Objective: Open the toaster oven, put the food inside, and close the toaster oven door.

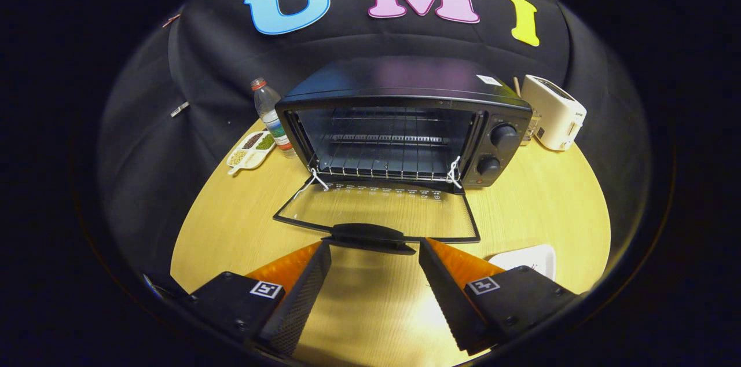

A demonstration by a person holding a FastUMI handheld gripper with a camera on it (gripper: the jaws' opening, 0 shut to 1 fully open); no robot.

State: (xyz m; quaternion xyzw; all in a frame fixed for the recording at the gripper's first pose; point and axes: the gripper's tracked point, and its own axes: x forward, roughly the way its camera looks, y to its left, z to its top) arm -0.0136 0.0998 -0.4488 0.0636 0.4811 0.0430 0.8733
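A black toaster oven stands on the wooden table straight ahead of the fingers. Its glass door lies folded down flat toward me, and the wire rack inside is bare. The door's black handle sits just ahead of the fingertips, level with the gap between them. My gripper is open, with wide space between its two black fingers and nothing held. A white plate peeks out beside the right finger; whatever lies on it is hidden.
Left of the oven stand a water bottle and a white divided dish of beans. A white pop-up toaster sits at the back right. The round wooden table has bare surface on both sides of the oven door.
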